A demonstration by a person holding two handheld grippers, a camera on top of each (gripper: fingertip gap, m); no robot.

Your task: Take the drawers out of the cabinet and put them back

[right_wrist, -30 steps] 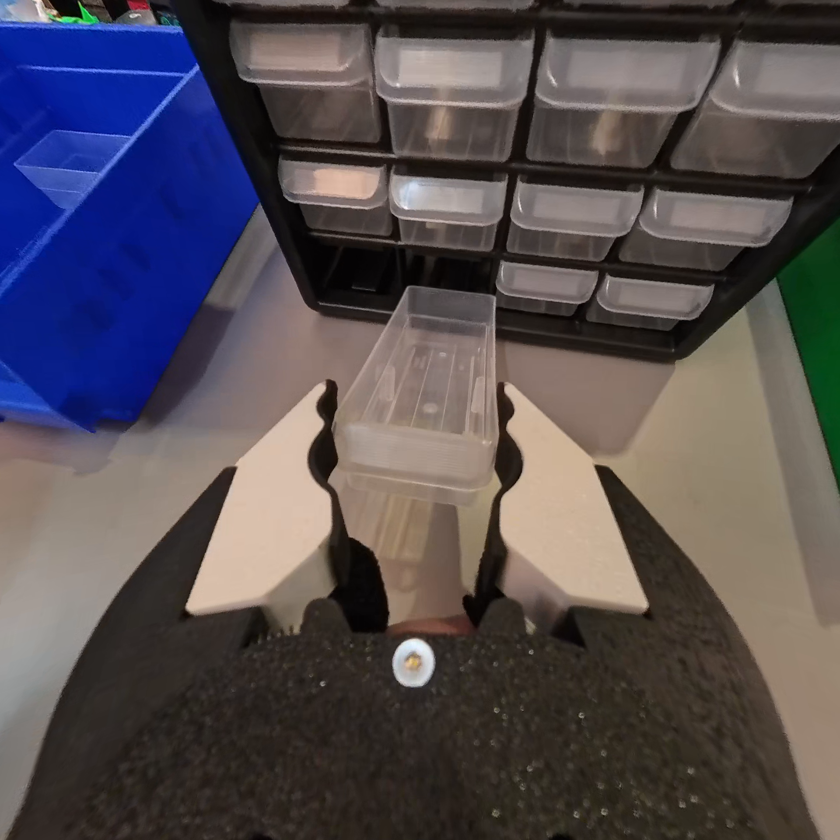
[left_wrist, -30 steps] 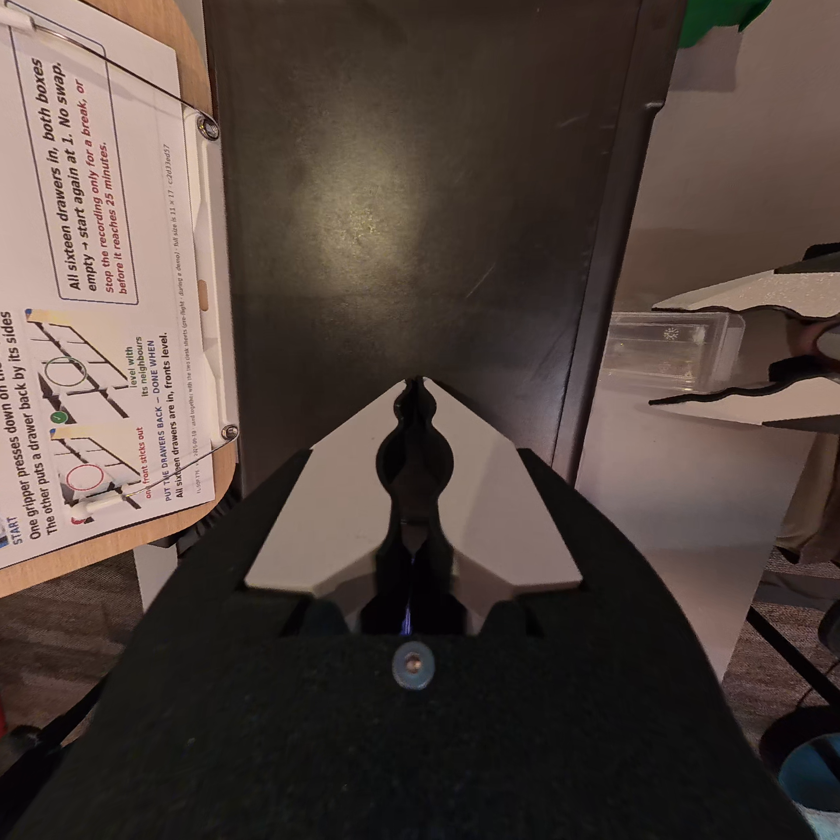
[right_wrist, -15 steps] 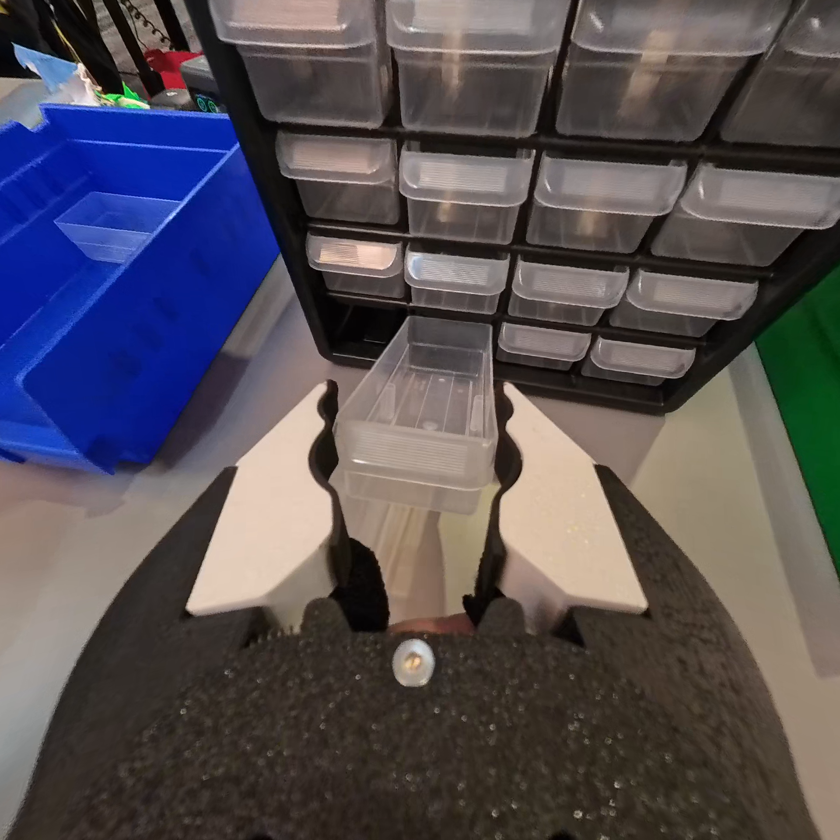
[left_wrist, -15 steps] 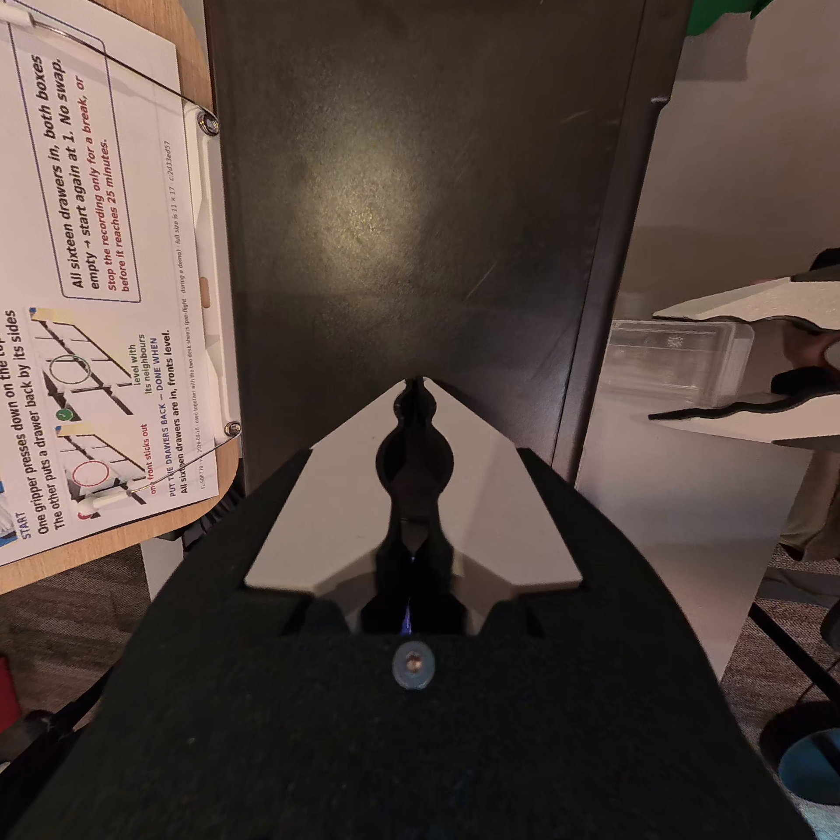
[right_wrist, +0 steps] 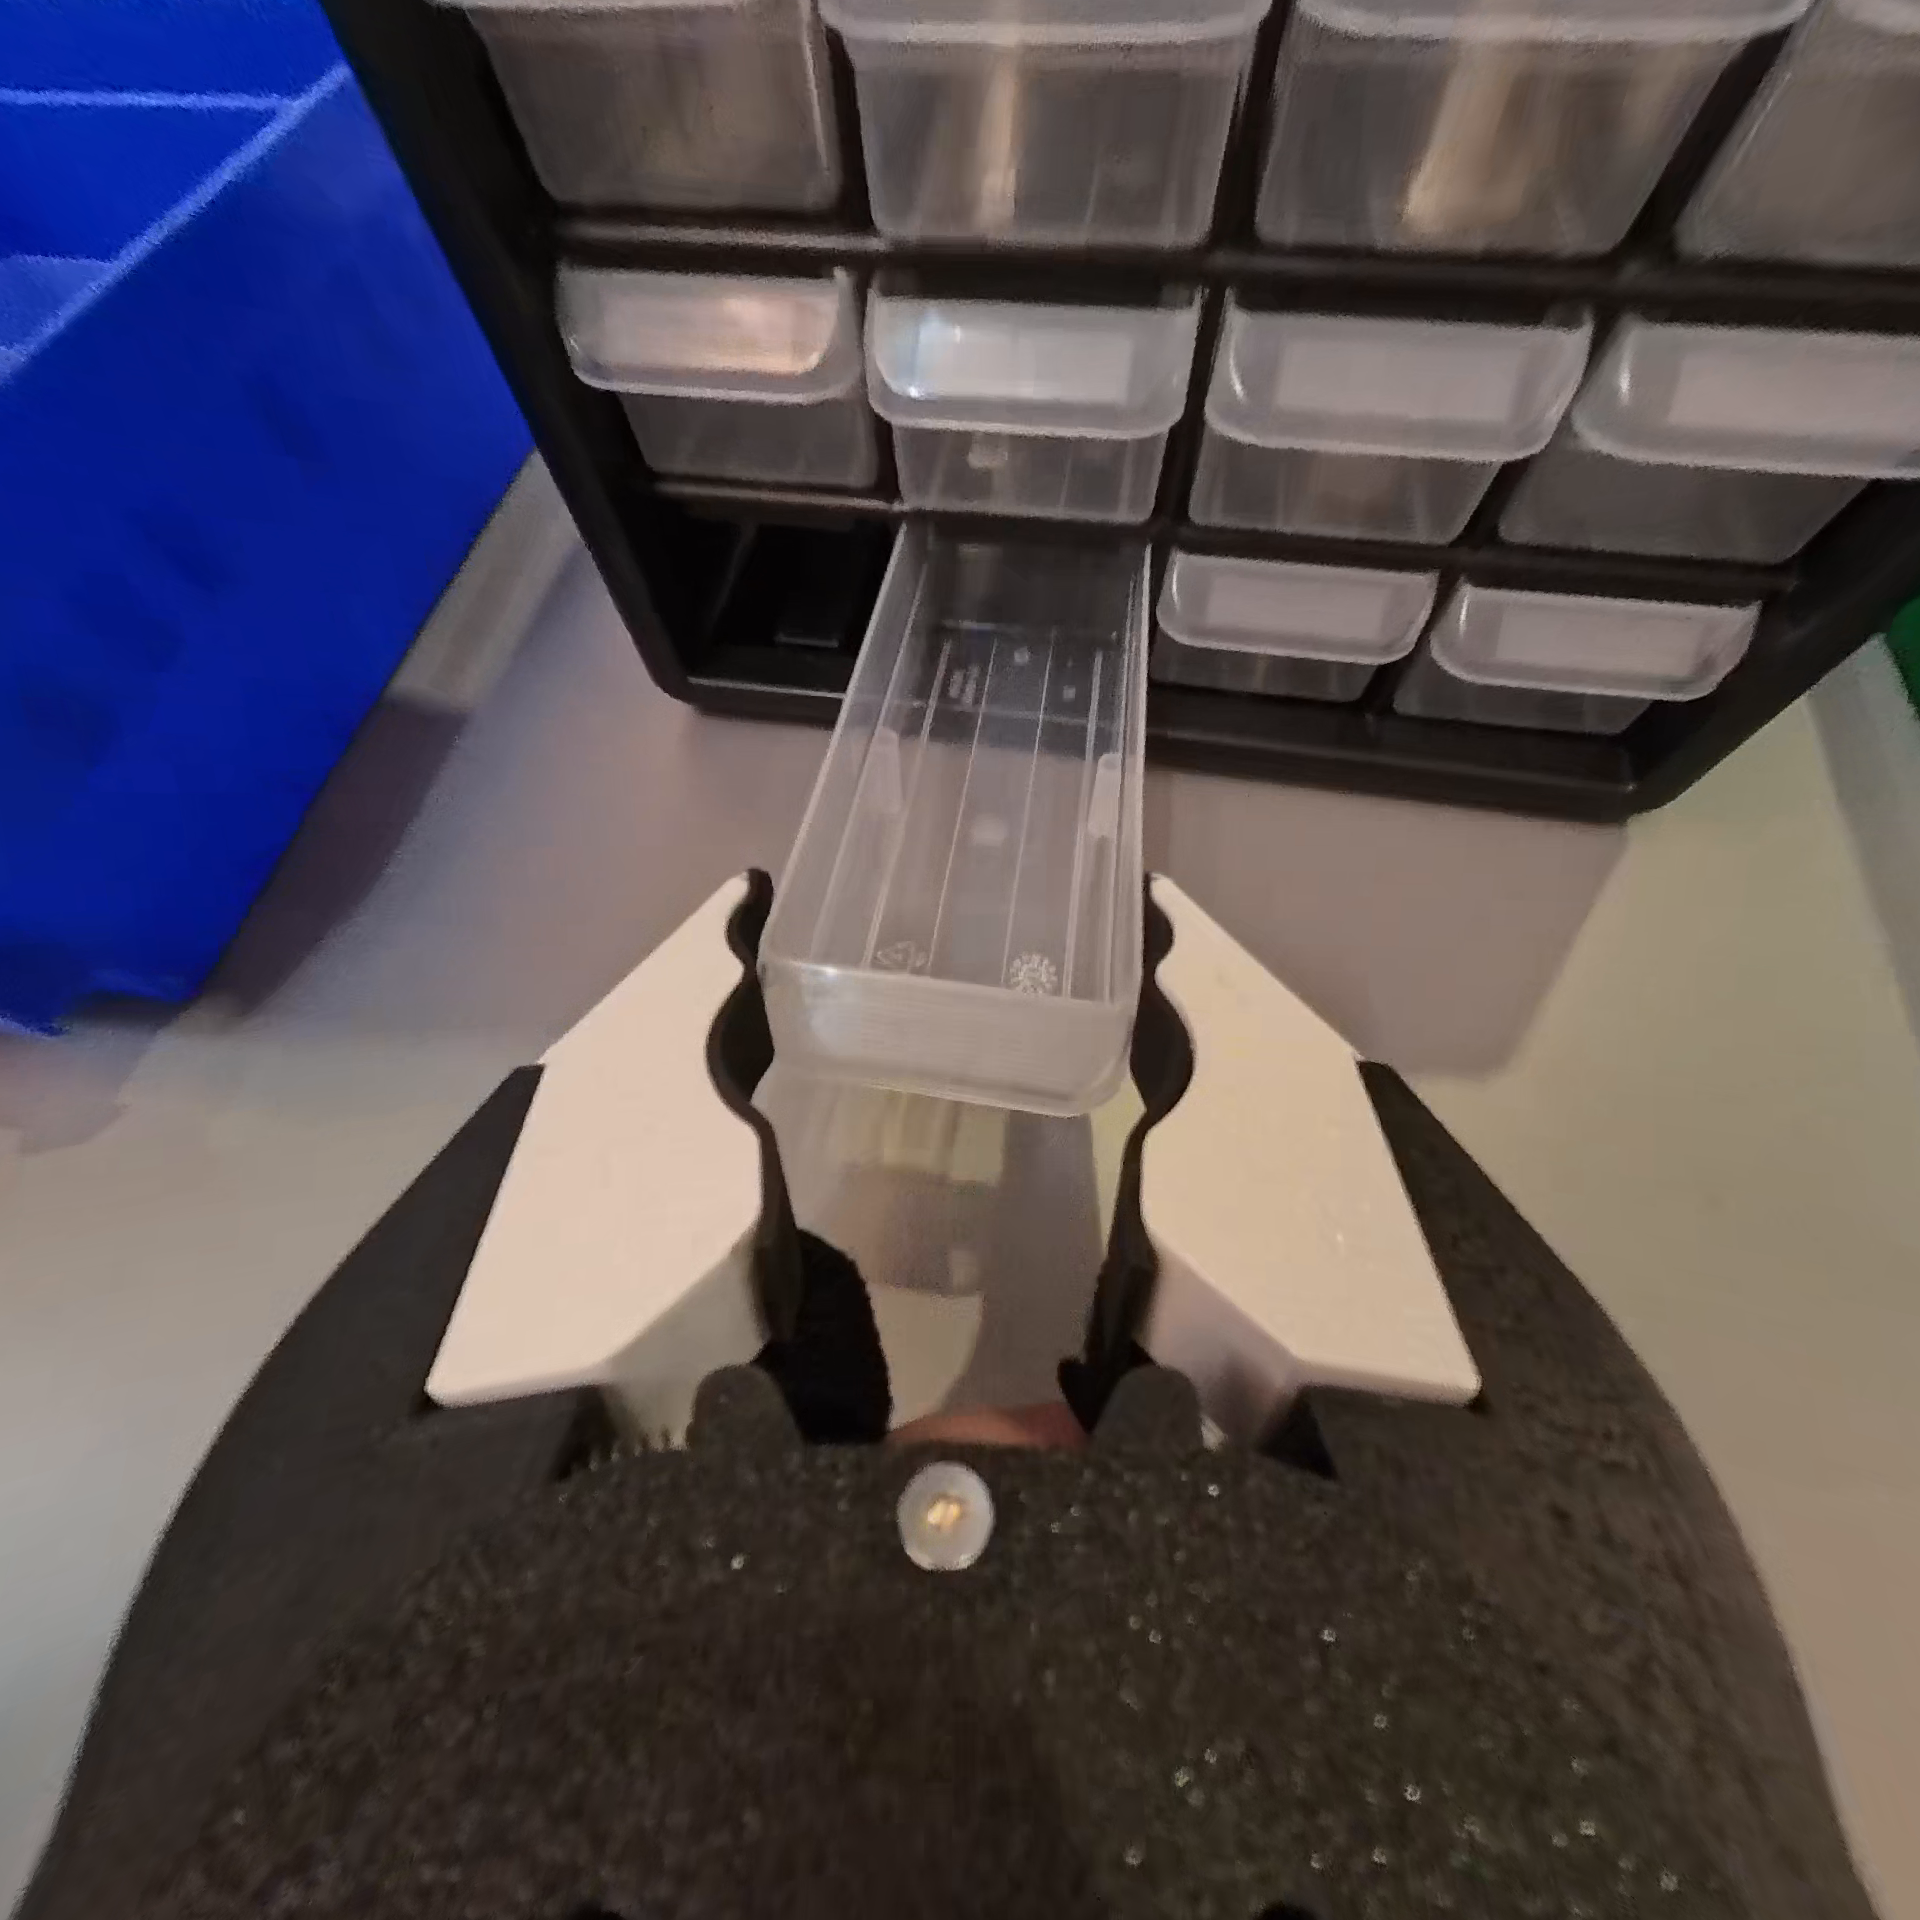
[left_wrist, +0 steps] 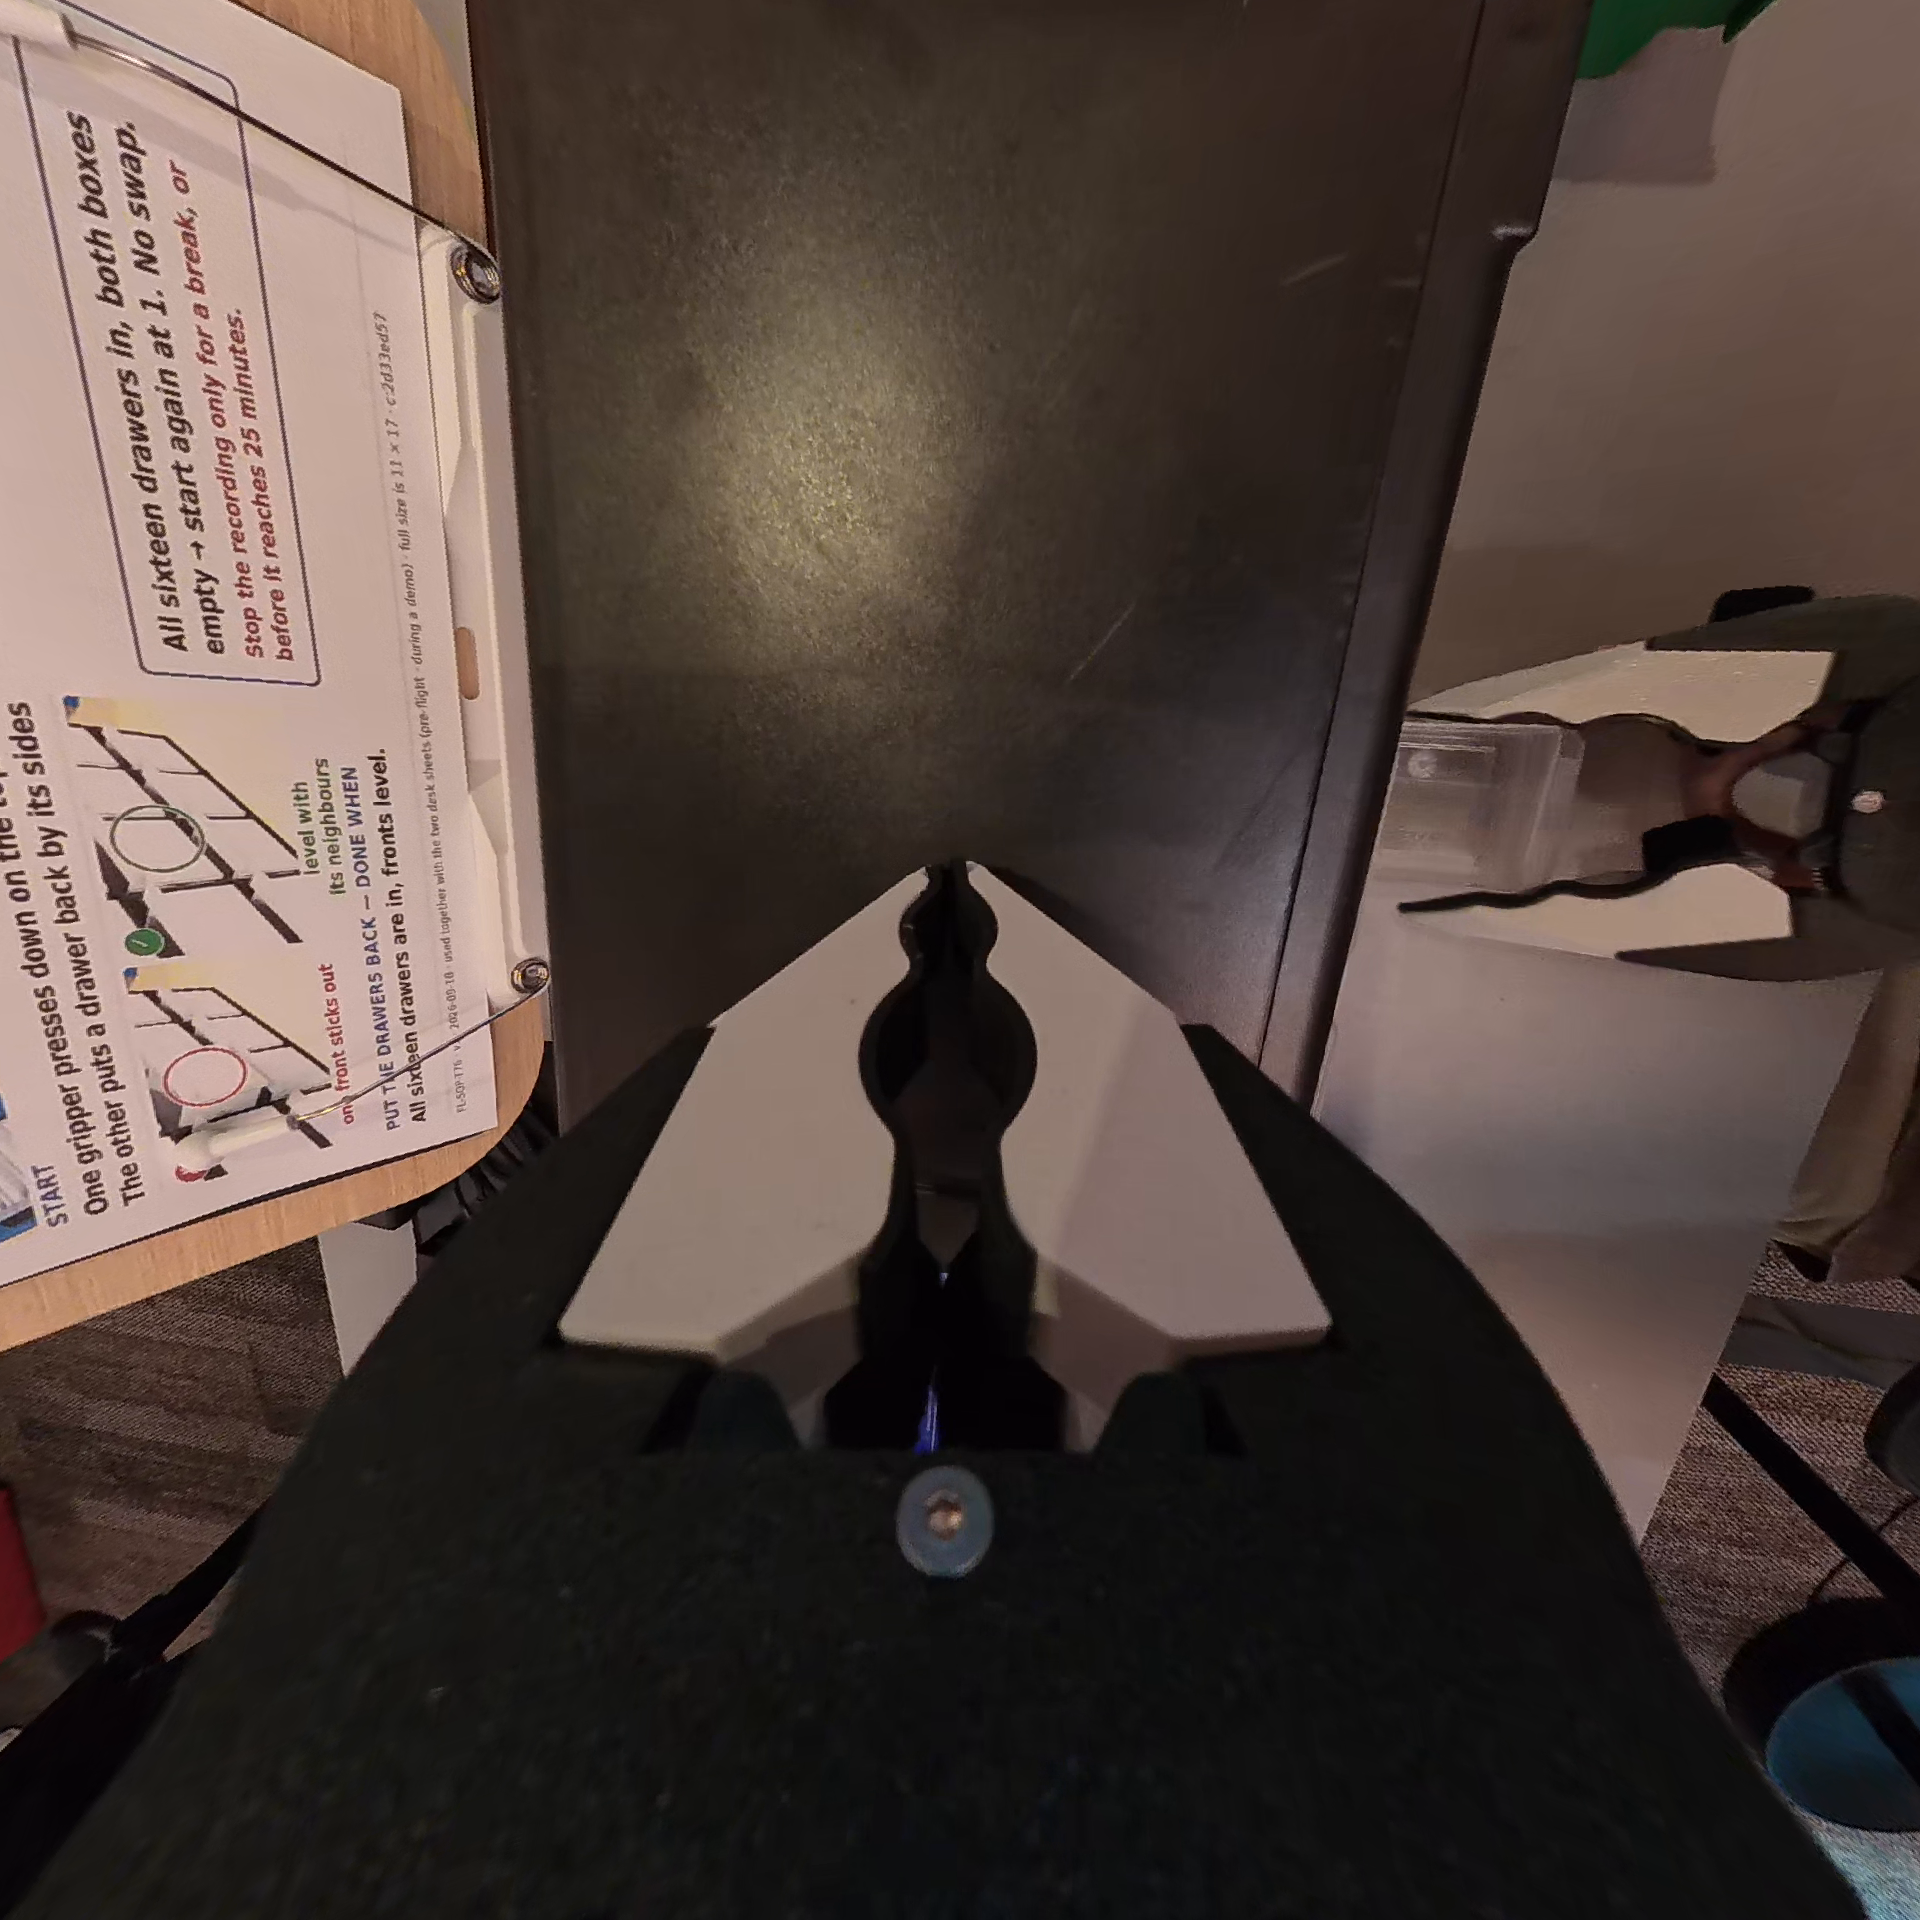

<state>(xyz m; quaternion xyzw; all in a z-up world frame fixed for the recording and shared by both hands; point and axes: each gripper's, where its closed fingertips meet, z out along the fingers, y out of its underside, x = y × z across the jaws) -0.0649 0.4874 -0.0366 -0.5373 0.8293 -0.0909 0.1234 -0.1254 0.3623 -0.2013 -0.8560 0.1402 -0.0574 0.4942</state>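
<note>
On a pale grey tabletop [right_wrist: 312,1039], a black cabinet [right_wrist: 582,343] of clear plastic drawers faces the right wrist camera. A clear drawer [right_wrist: 966,831], empty, is clamped by its front end between the two fingers of the right gripper [right_wrist: 951,971], its far end just inside the second slot from the left in the bottom row. The slot to its left [right_wrist: 774,613] stands open and dark; the other drawers in view sit in their places. A blue bin [right_wrist: 208,520] stands just beside the cabinet on the left, and a strip of green [right_wrist: 1901,675] shows at the right edge.

The left gripper [left_wrist: 951,873], fingers closed together with nothing between them, rests its tips against the cabinet's flat black top [left_wrist: 935,416]. Beyond that panel's left edge lies a printed instruction sheet [left_wrist: 208,623] on a wooden board [left_wrist: 260,1236]. To the right, the other gripper and its drawer show farther off.
</note>
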